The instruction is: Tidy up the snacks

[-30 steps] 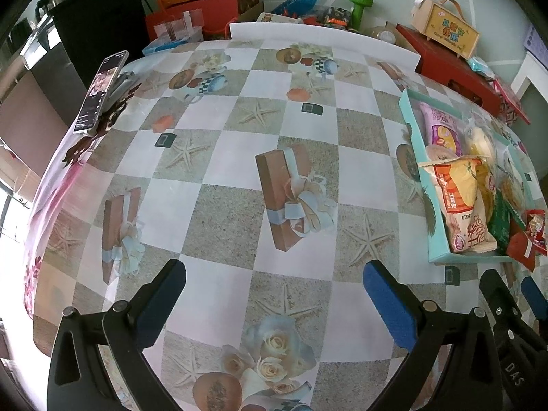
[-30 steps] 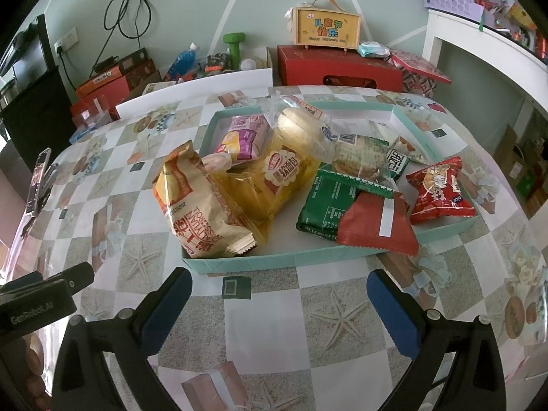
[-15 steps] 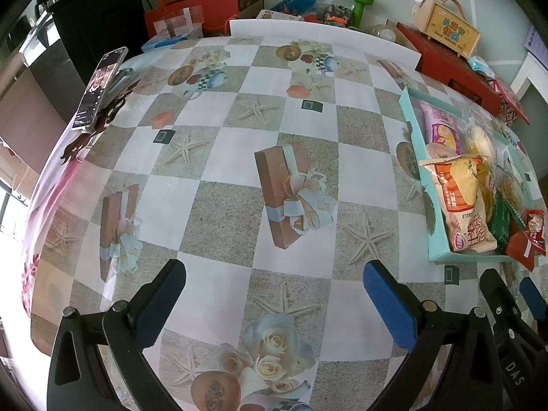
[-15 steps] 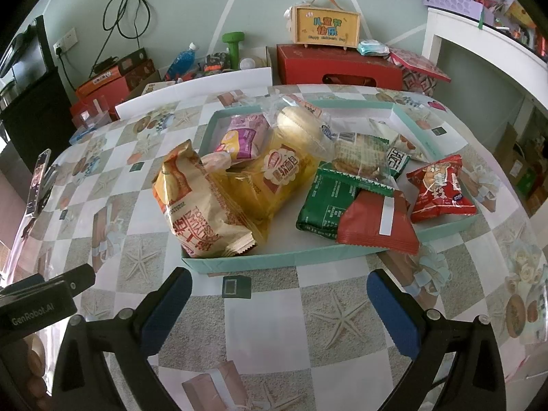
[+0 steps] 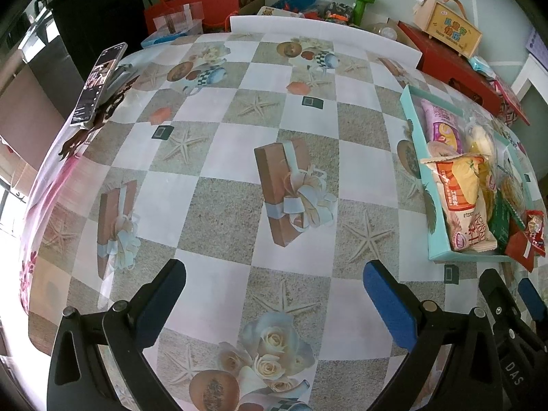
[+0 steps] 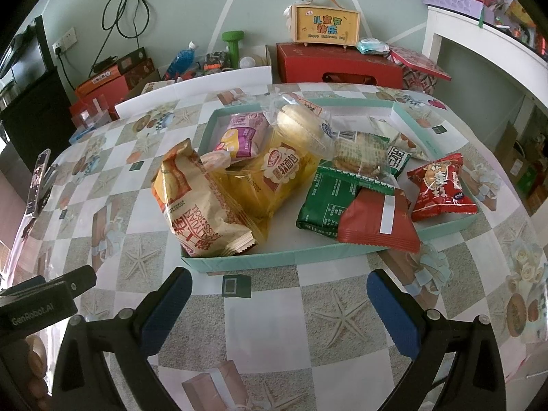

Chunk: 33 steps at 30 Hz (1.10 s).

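Fingers on my right gripper stand wide apart with nothing between the blue pads; my left gripper is spread the same. Just ahead of the right fingers sits the teal tray, shallow and square-edged, heaped with crinkly snacks: a tan pillow bag, glossy yellow bread wrap, flat green and red sachets. Since a second ago nothing has shifted. Ahead of the left fingers lies bare glossy checked tablecloth; beyond, a phone and red boxes.
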Each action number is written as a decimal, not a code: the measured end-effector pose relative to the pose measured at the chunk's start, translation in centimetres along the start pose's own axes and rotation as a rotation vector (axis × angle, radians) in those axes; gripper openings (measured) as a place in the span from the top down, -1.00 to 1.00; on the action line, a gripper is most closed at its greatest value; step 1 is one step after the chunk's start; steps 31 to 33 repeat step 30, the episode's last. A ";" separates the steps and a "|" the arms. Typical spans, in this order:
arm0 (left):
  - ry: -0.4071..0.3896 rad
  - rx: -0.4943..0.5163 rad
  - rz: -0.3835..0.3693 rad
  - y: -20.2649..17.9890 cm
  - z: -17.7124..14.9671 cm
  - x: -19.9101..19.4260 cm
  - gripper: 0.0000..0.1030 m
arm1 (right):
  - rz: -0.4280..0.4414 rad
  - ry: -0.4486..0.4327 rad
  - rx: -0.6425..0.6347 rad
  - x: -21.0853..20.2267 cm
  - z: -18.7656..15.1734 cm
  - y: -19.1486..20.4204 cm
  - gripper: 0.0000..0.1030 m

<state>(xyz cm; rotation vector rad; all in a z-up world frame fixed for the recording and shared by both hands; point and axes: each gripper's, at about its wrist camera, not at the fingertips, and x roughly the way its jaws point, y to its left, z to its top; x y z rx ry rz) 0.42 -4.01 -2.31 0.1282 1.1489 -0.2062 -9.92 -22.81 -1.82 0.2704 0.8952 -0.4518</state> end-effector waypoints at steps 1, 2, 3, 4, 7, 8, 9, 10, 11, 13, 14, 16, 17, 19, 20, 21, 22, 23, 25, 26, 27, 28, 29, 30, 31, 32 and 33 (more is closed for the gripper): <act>0.000 0.000 0.000 0.0 0.0 0.0 -1.00 | 0.000 0.001 0.001 0.1 0.0 -0.1 -1.00; 0.000 -0.001 0.000 0.0 0.0 0.0 -1.00 | 0.000 0.002 0.002 0.1 0.0 -0.1 -1.00; 0.001 -0.002 0.000 0.0 0.0 0.0 -1.00 | 0.000 0.003 0.002 0.1 0.0 -0.1 -1.00; 0.001 -0.002 -0.001 0.0 0.0 0.0 -1.00 | 0.000 0.003 0.002 0.1 0.0 -0.1 -1.00; 0.002 -0.002 -0.001 0.1 0.0 0.1 -1.00 | 0.001 0.003 0.002 0.1 0.0 -0.1 -1.00; 0.002 -0.002 -0.002 0.0 0.0 0.1 -1.00 | 0.001 0.003 0.002 0.1 0.0 -0.1 -1.00; 0.002 -0.002 -0.002 0.1 0.0 0.1 -1.00 | 0.000 0.003 0.002 0.1 0.0 -0.1 -1.00; 0.002 -0.003 -0.001 0.1 0.0 0.1 -1.00 | 0.000 0.003 0.003 0.1 0.0 -0.1 -1.00; 0.002 -0.003 -0.001 0.1 0.0 0.1 -1.00 | 0.000 0.002 0.003 0.1 0.0 -0.1 -1.00; 0.002 -0.003 -0.001 0.0 0.0 0.1 -1.00 | 0.001 0.002 0.003 0.1 0.0 -0.1 -1.00; 0.002 -0.003 -0.001 0.1 0.0 0.1 -1.00 | 0.000 0.003 0.003 0.1 0.0 -0.1 -1.00; 0.002 -0.003 -0.002 0.1 0.0 0.1 -1.00 | 0.001 0.003 0.002 0.1 0.1 -0.1 -1.00; 0.001 -0.002 -0.002 0.1 0.0 0.1 -1.00 | 0.001 0.003 0.002 0.1 0.1 -0.1 -1.00; 0.002 -0.002 -0.002 0.1 0.0 0.1 -1.00 | 0.001 0.003 0.003 0.1 0.0 -0.1 -1.00; 0.002 -0.002 -0.002 0.1 0.0 0.1 -1.00 | 0.001 0.002 0.003 0.1 0.1 -0.1 -1.00; 0.001 -0.003 -0.003 0.1 0.0 0.1 -1.00 | 0.001 0.002 0.003 0.1 0.1 -0.1 -1.00; 0.000 -0.002 -0.002 0.1 0.0 0.1 -1.00 | 0.001 0.002 0.005 0.1 0.1 -0.1 -1.00; -0.002 -0.002 -0.002 0.1 0.0 0.1 -1.00 | 0.001 0.001 0.006 0.1 0.1 -0.1 -1.00; -0.012 -0.003 -0.003 0.1 -0.1 0.0 -1.00 | 0.002 0.001 0.009 0.1 0.1 -0.2 -1.00; -0.024 -0.002 -0.003 0.1 -0.2 -0.2 -1.00 | 0.002 0.000 0.010 0.0 0.1 -0.3 -1.00; -0.031 -0.001 -0.002 0.1 -0.2 -0.3 -1.00 | 0.003 -0.001 0.012 0.0 0.1 -0.3 -1.00; -0.040 0.001 -0.002 0.0 -0.2 -0.5 -1.00 | 0.002 -0.002 0.014 0.0 0.1 -0.3 -1.00; -0.044 0.004 -0.009 0.0 -0.2 -0.6 -1.00 | 0.002 -0.002 0.015 0.0 0.1 -0.3 -1.00; -0.044 0.004 -0.016 0.0 -0.1 -0.6 -1.00 | 0.001 -0.002 0.016 -0.1 0.1 -0.3 -1.00; -0.044 0.004 -0.016 0.0 -0.1 -0.6 -1.00 | 0.001 -0.002 0.016 -0.1 0.1 -0.3 -1.00; -0.044 0.004 -0.016 0.0 -0.1 -0.6 -1.00 | 0.001 -0.002 0.016 -0.1 0.1 -0.3 -1.00; -0.044 0.004 -0.016 0.0 -0.1 -0.6 -1.00 | 0.001 -0.002 0.016 -0.1 0.1 -0.3 -1.00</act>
